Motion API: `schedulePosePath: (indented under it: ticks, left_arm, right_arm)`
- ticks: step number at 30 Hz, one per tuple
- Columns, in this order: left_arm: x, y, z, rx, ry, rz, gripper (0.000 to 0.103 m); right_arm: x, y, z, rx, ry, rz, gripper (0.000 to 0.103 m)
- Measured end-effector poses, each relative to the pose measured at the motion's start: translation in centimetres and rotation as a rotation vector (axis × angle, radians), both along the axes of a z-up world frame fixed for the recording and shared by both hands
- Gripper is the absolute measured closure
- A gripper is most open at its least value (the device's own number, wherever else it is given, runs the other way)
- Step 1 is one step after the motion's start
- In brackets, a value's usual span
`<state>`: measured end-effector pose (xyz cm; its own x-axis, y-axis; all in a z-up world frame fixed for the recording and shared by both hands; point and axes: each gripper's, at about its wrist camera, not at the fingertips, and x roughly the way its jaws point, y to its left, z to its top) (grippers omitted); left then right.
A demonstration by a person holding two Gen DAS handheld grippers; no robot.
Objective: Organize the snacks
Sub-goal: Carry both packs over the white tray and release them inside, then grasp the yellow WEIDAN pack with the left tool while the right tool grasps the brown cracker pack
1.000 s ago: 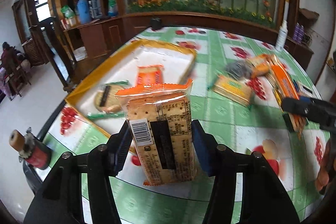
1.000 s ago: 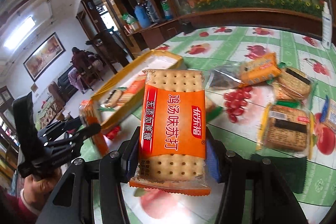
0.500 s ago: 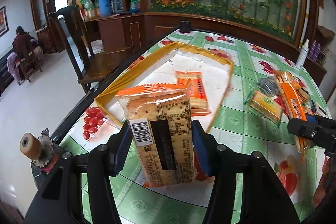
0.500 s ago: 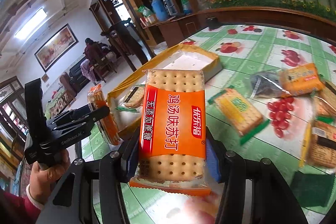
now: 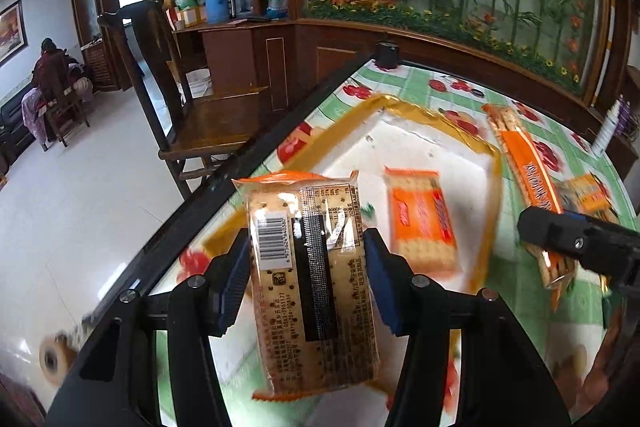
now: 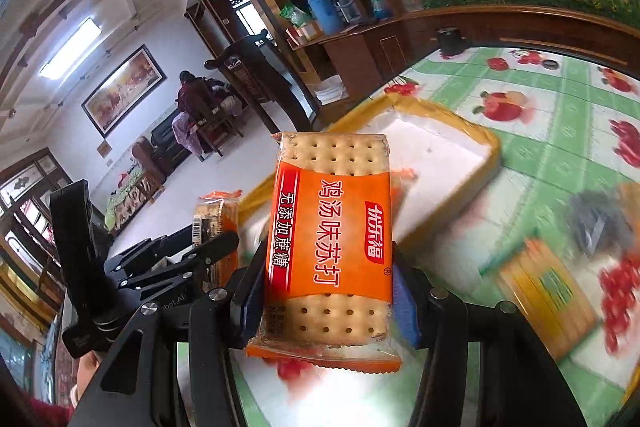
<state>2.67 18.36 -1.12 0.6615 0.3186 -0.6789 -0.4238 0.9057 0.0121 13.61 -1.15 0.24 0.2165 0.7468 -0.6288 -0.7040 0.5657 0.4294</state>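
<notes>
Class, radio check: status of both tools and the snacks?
Left tool shut on cracker pack. Right tool shut on orange pack. Tray ahead, one pack inside. Path clear.

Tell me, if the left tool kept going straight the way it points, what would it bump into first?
Probably the white floor of the yellow-rimmed tray, near the orange cracker pack lying there; the left tool already grips its own pack. Depth is unclear.

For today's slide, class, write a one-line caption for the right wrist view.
Right gripper carries an orange cracker pack toward the yellow-rimmed tray.
</notes>
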Motion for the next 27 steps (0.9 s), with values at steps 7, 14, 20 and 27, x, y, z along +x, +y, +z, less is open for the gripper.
schedulePosePath:
  ticks: [7, 14, 20, 27]
  left_arm:
    - [3.8, 1.1, -1.1, -0.035, 0.055, -0.019, 0.05]
    - [5.8, 0.0, -3.3, -0.058, 0.149, -0.077, 0.05]
    - [5.4, 0.4, -3.1, -0.064, 0.168, -0.04, 0.014]
    - [3.7, 0.7, -2.1, -0.096, 0.136, -0.013, 0.014]
  right_arm:
    - [3.9, 4.5, -1.8, -0.035, 0.025, -0.037, 0.048]
    - [6.3, 7.3, -4.4, -0.144, -0.01, -0.079, 0.049]
    - [6.5, 6.1, -4.4, -0.129, -0.025, -0.118, 0.046]
    - [5.8, 0.4, -2.0, -0.031, -0.018, -0.18, 0.044]
